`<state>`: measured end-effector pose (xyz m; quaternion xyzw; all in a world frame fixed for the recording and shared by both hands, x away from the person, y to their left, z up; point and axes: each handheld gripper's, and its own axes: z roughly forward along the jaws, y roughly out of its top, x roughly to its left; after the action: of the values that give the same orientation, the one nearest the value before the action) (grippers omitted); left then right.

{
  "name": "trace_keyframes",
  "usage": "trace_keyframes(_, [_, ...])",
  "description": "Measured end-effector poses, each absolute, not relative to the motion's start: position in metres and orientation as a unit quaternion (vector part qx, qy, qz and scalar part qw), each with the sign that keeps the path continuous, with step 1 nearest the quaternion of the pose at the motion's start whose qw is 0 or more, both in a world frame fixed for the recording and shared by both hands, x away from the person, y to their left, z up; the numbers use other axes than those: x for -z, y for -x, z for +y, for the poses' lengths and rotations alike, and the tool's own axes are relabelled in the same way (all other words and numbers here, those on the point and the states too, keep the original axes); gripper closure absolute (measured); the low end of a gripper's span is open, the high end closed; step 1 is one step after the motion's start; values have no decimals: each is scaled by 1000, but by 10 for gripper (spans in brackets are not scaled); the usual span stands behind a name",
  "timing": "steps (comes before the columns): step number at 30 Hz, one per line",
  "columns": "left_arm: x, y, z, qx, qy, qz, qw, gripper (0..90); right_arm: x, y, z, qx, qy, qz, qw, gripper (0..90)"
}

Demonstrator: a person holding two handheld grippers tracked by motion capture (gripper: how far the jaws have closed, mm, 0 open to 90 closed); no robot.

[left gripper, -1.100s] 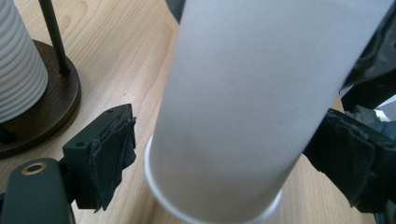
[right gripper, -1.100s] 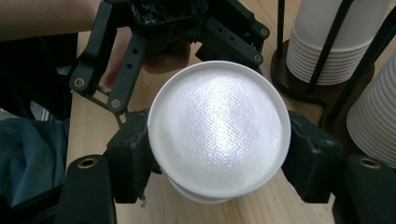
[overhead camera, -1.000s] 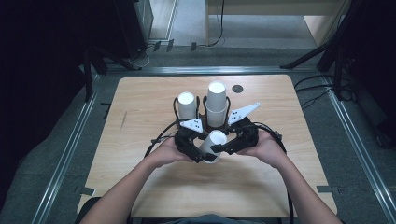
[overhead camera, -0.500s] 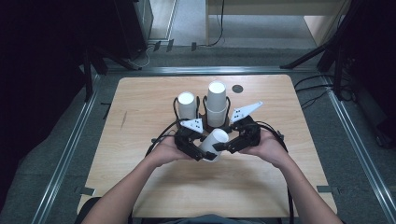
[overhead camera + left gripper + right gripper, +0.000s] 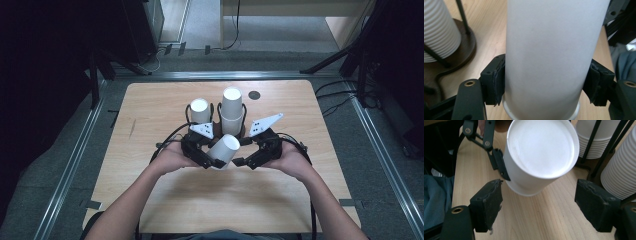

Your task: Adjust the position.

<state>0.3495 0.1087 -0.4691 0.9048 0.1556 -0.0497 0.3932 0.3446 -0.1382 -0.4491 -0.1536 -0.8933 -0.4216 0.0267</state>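
A white paper cup (image 5: 224,150) is tilted on its side above the table's middle, and my left gripper (image 5: 214,161) is shut on it. In the left gripper view both pads press the cup (image 5: 549,55) walls, one on each side of my left gripper (image 5: 546,85). My right gripper (image 5: 244,161) stands open just right of the cup. In the right gripper view the cup (image 5: 541,152) turns its closed base toward the camera, a little beyond my right gripper (image 5: 539,207) and its wide-apart jaws. The left gripper's fingers (image 5: 496,162) show on the cup's side there.
Behind the grippers a dark wire holder (image 5: 218,122) carries two stacks of white cups, a short stack (image 5: 199,110) and a taller stack (image 5: 232,107). The ribbed stacks (image 5: 619,170) are close on the right in the right gripper view. The wooden table (image 5: 160,105) has a dark round hole (image 5: 254,95).
The cup in my left gripper has tipped over from upright to lying tilted, its base swinging toward the right gripper. Both hands stayed almost where they were.
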Motion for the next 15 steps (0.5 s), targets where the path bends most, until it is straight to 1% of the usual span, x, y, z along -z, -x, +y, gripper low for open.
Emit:
trace_keyframes(6, [462, -353, 112, 35, -914, 152, 374, 290, 454, -342, -133, 412, 152, -899, 15, 224])
trace_keyframes(13, [460, -358, 114, 27, -926, 144, 349, 290, 459, -344, -133, 412, 151, -899, 18, 224])
trace_keyframes(15, [461, -358, 113, 23, -933, 138, 330, 290, 460, -344, -133, 411, 149, -899, 19, 224])
